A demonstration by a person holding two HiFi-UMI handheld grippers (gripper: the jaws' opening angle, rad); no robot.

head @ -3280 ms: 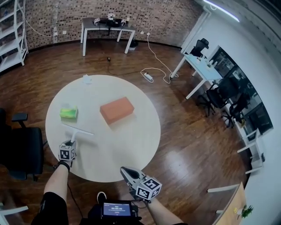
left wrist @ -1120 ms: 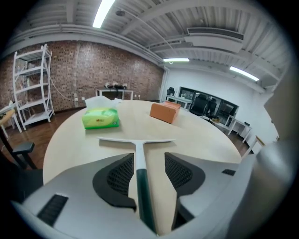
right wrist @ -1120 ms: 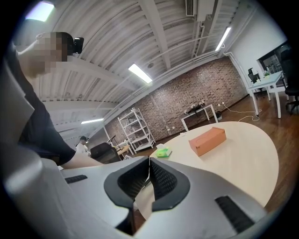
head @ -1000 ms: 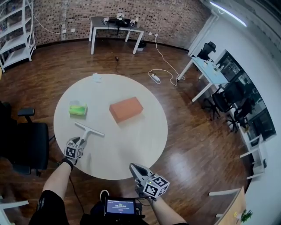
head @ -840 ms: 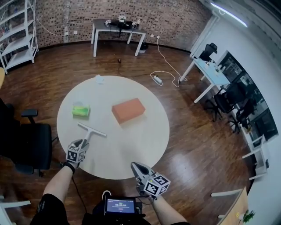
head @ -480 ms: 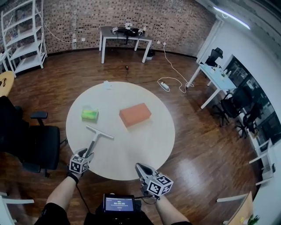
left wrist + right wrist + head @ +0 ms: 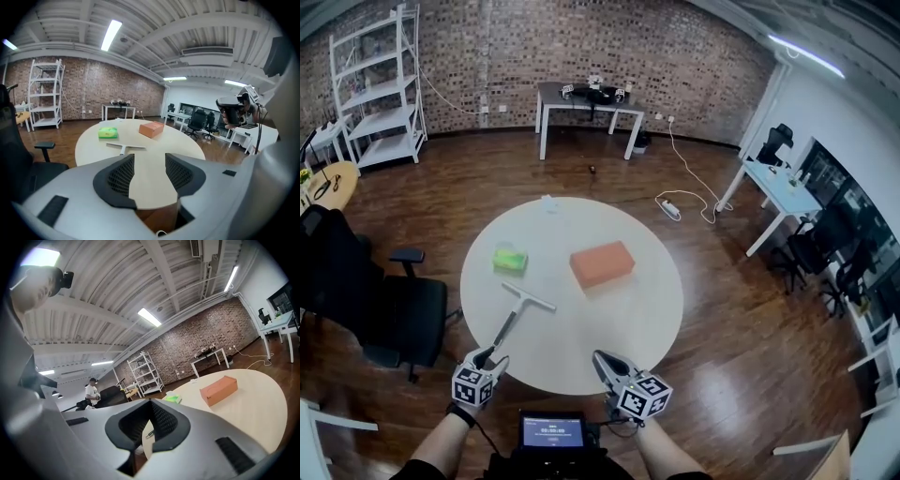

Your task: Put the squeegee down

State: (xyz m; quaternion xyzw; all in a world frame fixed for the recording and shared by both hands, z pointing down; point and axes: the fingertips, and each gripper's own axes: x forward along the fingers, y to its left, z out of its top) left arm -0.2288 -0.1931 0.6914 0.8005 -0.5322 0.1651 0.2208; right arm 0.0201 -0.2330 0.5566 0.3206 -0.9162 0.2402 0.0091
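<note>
Hovering just off the near rim of the round table, the left gripper holds its jaws spread wide, with only bare tabletop showing between them; the right gripper, further along that same near rim, has its jaws pressed together on nothing; on the table, just in from the near rim, the squeegee lies flat, its handle pointing back at the left gripper and its blade set crosswise toward the table's middle; no jaw touches it, so to my eye the setting-down is as good as done; past it, on the table's left half, sits a green pack, and near the table's centre an orange box, both well apart from the squeegee; a black chair stands off the table's left side.

The trouble I'd watch for is the handle end; it lies close to the near rim, and I cannot tell whether it overhangs; a forward drift of the wide jaws could catch it and swing the squeegee round, or tip it off the table; the closed right gripper sweeping along the rim could do the same.
</note>
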